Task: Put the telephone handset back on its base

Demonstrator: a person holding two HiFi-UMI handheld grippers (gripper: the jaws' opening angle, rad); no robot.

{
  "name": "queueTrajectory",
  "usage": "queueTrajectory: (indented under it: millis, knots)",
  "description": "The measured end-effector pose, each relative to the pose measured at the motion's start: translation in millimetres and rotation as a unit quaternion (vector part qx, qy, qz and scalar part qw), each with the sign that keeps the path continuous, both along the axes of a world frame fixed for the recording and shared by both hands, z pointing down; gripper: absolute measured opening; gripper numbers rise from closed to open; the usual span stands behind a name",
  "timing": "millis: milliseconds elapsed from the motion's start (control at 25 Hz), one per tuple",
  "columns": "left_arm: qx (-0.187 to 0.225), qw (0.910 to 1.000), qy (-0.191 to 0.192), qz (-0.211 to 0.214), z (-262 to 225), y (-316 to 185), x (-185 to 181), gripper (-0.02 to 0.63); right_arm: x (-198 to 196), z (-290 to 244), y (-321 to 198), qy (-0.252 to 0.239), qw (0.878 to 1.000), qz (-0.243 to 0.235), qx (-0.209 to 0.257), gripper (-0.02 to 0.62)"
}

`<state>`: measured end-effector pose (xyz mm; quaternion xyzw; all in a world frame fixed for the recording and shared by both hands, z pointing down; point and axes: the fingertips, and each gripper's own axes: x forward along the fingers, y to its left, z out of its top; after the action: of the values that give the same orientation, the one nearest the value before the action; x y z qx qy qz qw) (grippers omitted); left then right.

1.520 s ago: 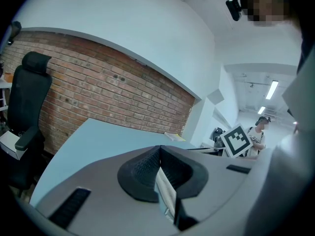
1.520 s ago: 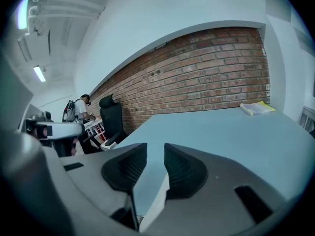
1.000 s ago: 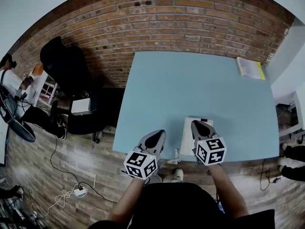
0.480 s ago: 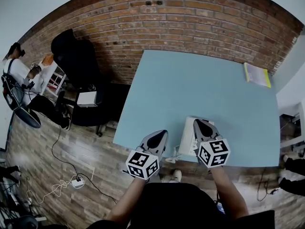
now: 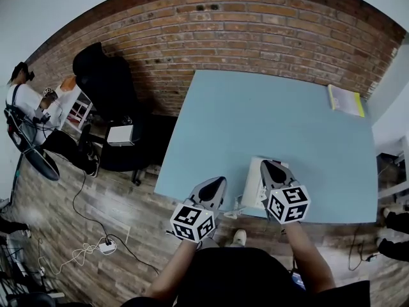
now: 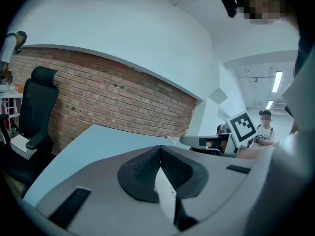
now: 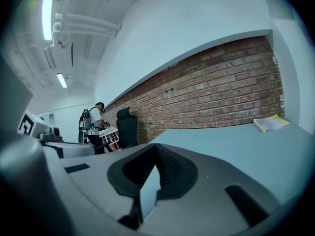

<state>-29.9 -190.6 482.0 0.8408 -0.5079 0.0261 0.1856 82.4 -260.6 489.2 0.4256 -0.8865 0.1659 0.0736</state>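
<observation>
The white telephone (image 5: 254, 185) sits at the near edge of the blue table (image 5: 268, 120). My right gripper covers part of it, so I cannot tell the handset from the base. A white cord (image 5: 231, 214) hangs off the table edge beside it. My right gripper (image 5: 268, 165) is over the telephone's right side, its jaws shut with nothing between them (image 7: 156, 145). My left gripper (image 5: 219, 181) hovers at the table's near edge just left of the telephone. It is also shut and empty (image 6: 160, 147).
A yellow-green book (image 5: 345, 99) lies at the table's far right corner. Beyond the table runs a brick wall (image 5: 255, 31). A black office chair (image 5: 105, 82) stands to the left, with a person (image 7: 93, 119) farther off. Cables (image 5: 83, 254) lie on the wooden floor.
The head view has shifted slightly. Both grippers stay in nearly the same places by the telephone.
</observation>
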Motion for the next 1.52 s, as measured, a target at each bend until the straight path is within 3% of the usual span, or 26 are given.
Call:
queueTrajectory:
  millis: [800, 1520]
  knots:
    - [0.033, 0.9979, 0.005, 0.055, -33.0, 57.2, -11.0, 0.009, -9.1, -38.2, 71.8, -0.023, 0.998, 0.052, 0.026, 0.012]
    - [0.072, 0.9932, 0.002, 0.092, -65.4, 119.3, -42.2, 0.009, -40.8, -68.9, 149.1, -0.035, 0.994, 0.084, 0.057, 0.012]
